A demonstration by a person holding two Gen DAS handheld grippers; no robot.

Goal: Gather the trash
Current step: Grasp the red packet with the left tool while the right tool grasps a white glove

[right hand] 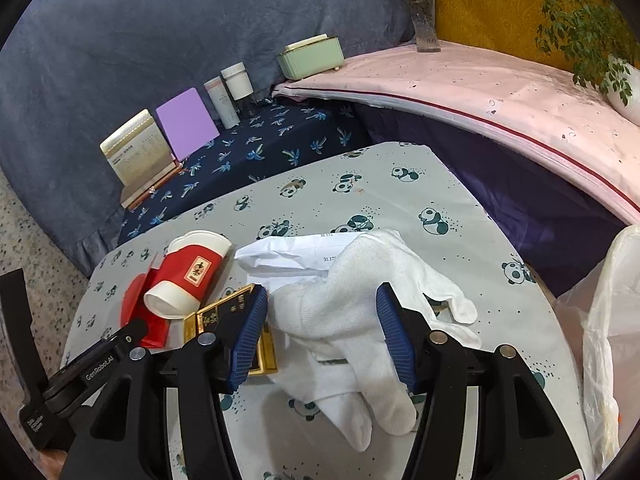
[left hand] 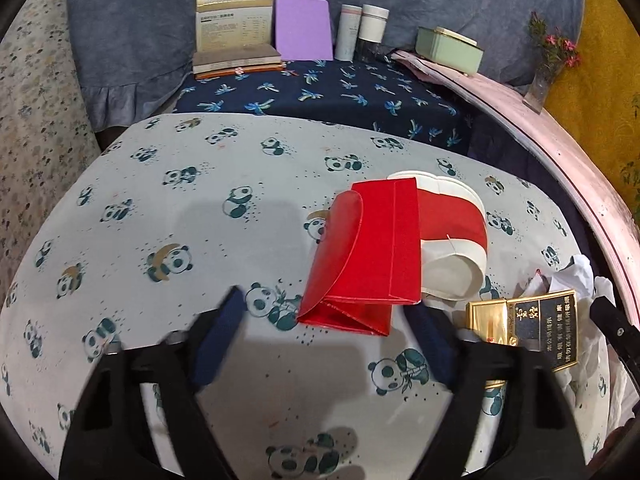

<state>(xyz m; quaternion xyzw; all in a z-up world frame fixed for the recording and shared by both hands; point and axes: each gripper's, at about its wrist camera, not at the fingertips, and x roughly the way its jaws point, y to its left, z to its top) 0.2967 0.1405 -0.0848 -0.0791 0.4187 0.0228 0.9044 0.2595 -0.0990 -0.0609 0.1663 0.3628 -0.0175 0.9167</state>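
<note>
A flattened red paper box [left hand: 360, 256] lies on the panda-print table [left hand: 168, 208], with a red and white paper cup [left hand: 452, 228] on its side just right of it. A gold and black cigarette box [left hand: 528, 328] lies further right. My left gripper [left hand: 328, 320] is open, just in front of the red box. In the right wrist view my right gripper [right hand: 322, 332] is open, its fingers on either side of a white glove [right hand: 340, 316] that lies over crumpled white paper [right hand: 288, 256]. The cup [right hand: 188, 276], red box [right hand: 136, 304] and cigarette box [right hand: 224, 312] show at the left.
A translucent plastic bag [right hand: 608, 320] hangs at the table's right edge. Behind, a dark palm-print shelf [left hand: 320, 92] holds books [left hand: 236, 64], a purple card [left hand: 304, 28], two bottles [left hand: 360, 32] and a green box [left hand: 448, 48]. A pink-covered ledge [right hand: 480, 84] holds a vase [right hand: 424, 20].
</note>
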